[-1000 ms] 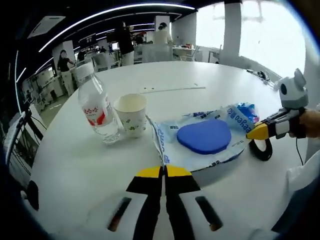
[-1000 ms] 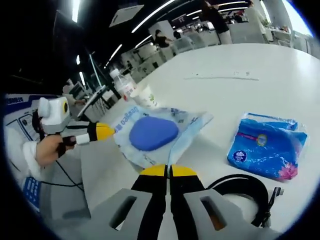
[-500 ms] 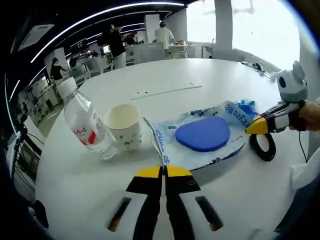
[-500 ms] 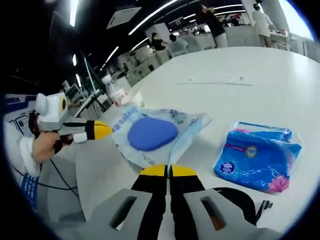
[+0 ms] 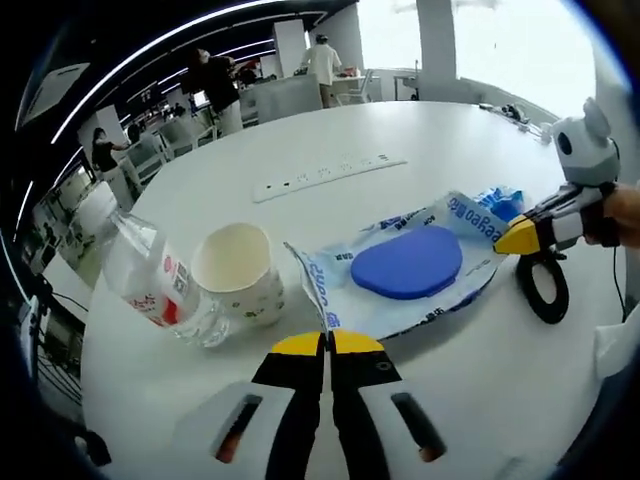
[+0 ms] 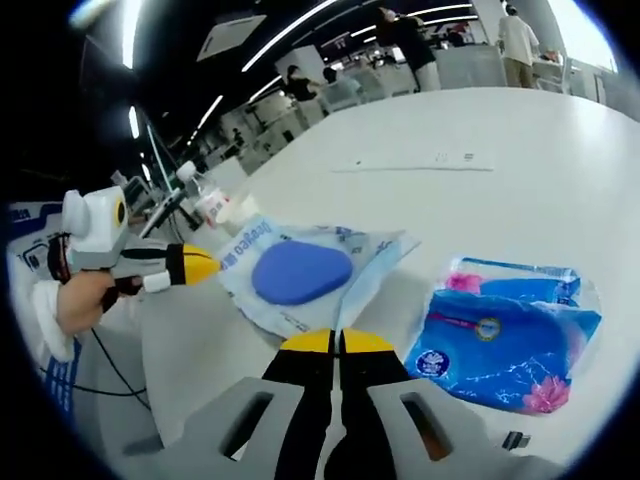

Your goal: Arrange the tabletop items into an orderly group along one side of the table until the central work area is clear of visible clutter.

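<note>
A clear plastic bag (image 5: 330,285) with blue print holds a blue oval pad (image 5: 407,262). My left gripper (image 5: 327,338) is shut on the bag's near edge. My right gripper (image 5: 512,243) comes in from the right, shut on the far edge. In the right gripper view the same bag (image 6: 365,252) stretches from my right gripper (image 6: 340,340) to the left gripper (image 6: 205,266). A paper cup (image 5: 238,275) stands just left of the bag, beside a clear water bottle (image 5: 150,285) with a red label. A blue tissue pack (image 6: 505,335) lies to the right.
A black cable coil (image 5: 545,290) lies under the right gripper. A white power strip (image 5: 325,175) runs across the round white table (image 5: 450,130) farther back. People and chairs stand beyond the table. A hand (image 6: 80,300) holds the left gripper.
Both grippers stay shut on the bag. Both cameras have moved: cup and bottle look closer in the left view, and the cable coil has slid out at the bottom of the right view.
</note>
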### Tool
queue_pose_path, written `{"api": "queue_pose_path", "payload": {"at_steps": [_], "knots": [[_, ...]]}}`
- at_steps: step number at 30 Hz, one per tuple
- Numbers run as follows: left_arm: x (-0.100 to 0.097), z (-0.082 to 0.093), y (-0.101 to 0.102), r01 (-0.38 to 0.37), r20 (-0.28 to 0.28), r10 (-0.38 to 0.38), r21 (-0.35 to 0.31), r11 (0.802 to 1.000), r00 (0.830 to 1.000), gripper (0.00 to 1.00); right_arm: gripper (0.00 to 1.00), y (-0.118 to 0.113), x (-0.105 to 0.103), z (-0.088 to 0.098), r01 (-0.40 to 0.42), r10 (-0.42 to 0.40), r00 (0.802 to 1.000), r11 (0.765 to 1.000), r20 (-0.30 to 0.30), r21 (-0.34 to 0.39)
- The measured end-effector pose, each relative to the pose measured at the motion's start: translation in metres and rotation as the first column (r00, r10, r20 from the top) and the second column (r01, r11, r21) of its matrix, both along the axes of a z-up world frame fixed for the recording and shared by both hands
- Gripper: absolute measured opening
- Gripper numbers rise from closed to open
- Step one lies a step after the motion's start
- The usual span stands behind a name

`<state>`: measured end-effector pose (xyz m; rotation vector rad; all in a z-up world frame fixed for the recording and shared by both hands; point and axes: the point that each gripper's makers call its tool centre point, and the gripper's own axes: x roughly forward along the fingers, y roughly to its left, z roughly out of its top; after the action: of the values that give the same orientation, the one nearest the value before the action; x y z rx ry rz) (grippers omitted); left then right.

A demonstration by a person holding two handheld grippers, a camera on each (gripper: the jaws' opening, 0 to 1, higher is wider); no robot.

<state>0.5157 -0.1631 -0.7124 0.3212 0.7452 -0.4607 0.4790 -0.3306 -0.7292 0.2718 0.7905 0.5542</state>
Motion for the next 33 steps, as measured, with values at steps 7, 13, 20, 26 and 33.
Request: {"api": "queue_pose_path", "payload": {"at_steps": [7, 13, 20, 26, 33], "knots": [[0.005, -0.013, 0.0, 0.024, -0.033, -0.023, 0.026, 0.999, 0.999, 0.0, 0.0, -0.002, 0.004, -0.009, 0.011, -0.011, 0.999, 1.0, -0.032, 0.014], [0.002, -0.027, -0.001, 0.124, -0.059, -0.117, 0.128, 0.984, 0.991, 0.0, 0.0, -0.003, 0.007, -0.018, 0.032, -0.03, 0.998, 0.999, -0.059, 0.029], [-0.003, -0.047, 0.002, 0.124, -0.113, -0.109, 0.13, 0.984, 0.988, 0.0, 0.0, -0.003, -0.002, -0.028, 0.06, -0.056, 0.993, 0.997, -0.102, 0.038], [0.002, -0.05, 0.002, 0.097, -0.116, -0.084, 0.116, 0.989, 0.99, 0.0, 0.0, -0.004, -0.001, -0.031, 0.059, -0.055, 0.993, 0.997, -0.102, 0.04], [0.001, -0.051, 0.0, 0.091, -0.098, -0.08, 0.119, 0.989, 0.992, 0.0, 0.0, -0.006, 0.0, -0.033, 0.12, -0.108, 0.985, 0.99, -0.137, 0.078]]}}
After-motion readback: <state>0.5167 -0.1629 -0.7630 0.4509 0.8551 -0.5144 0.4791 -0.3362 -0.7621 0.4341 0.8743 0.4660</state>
